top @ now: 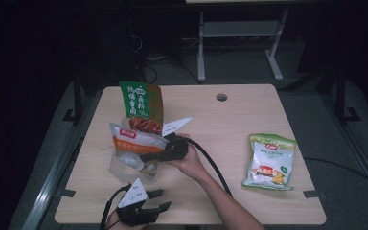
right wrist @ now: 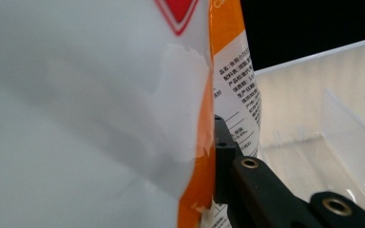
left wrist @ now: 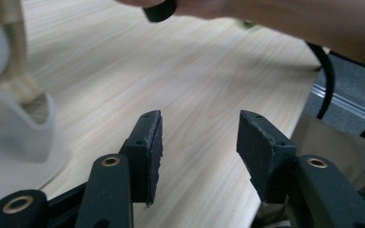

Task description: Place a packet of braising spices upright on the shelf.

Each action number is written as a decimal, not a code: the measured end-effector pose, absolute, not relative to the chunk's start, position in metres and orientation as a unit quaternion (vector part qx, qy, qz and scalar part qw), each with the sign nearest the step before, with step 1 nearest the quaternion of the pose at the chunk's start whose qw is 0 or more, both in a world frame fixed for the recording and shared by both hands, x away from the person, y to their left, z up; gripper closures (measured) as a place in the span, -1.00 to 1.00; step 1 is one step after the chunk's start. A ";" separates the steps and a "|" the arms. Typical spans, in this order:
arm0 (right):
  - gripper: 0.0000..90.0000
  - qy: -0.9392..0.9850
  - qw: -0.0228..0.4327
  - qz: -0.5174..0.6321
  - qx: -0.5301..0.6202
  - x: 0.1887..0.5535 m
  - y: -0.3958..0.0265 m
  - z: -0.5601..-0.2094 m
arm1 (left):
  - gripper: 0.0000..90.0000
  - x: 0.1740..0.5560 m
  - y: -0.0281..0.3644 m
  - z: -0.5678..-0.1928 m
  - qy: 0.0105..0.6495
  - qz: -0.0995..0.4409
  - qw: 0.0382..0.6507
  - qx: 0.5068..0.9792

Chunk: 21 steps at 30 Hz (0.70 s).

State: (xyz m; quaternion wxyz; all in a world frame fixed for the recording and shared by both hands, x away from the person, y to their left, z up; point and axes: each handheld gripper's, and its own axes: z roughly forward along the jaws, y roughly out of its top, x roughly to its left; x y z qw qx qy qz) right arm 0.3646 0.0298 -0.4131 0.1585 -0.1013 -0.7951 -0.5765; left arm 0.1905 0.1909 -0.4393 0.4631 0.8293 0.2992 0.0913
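Light wood-grain worktop (top: 230,120) with rounded corners, seen from above against a dark room. A round cable hole (top: 222,97) lies near its far edge, right of centre. A green-and-white snack pouch (top: 270,161) lies flat toward the right side, printed face up, well apart from the other goods and short of the right edge. Small dark brackets (top: 311,193) sit at the near corners. Behind the worktop, the white metal legs of a second frame (top: 239,36) stand on the grey floor (top: 249,69), with dark cables (top: 146,60) gathered to their left. A black cable (top: 345,167) runs across the floor at the right.
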 end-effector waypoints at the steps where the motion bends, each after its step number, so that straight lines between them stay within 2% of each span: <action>1: 0.99 -0.796 0.167 -0.574 -0.095 0.366 0.030 -0.413 | 0.13 0.191 0.192 -0.440 0.300 0.093 0.461 0.830; 9: 1.00 -0.837 0.181 -0.509 -0.087 0.371 0.040 -0.422 | 0.14 0.196 0.196 -0.441 0.308 0.105 0.456 0.829; 16: 1.00 -0.865 0.136 -0.471 -0.105 0.368 0.046 -0.423 | 0.14 0.196 0.195 -0.441 0.304 0.105 0.455 0.830; 21: 1.00 -0.874 0.120 -0.457 -0.114 0.365 0.049 -0.420 | 0.14 0.195 0.191 -0.441 0.299 0.104 0.455 0.832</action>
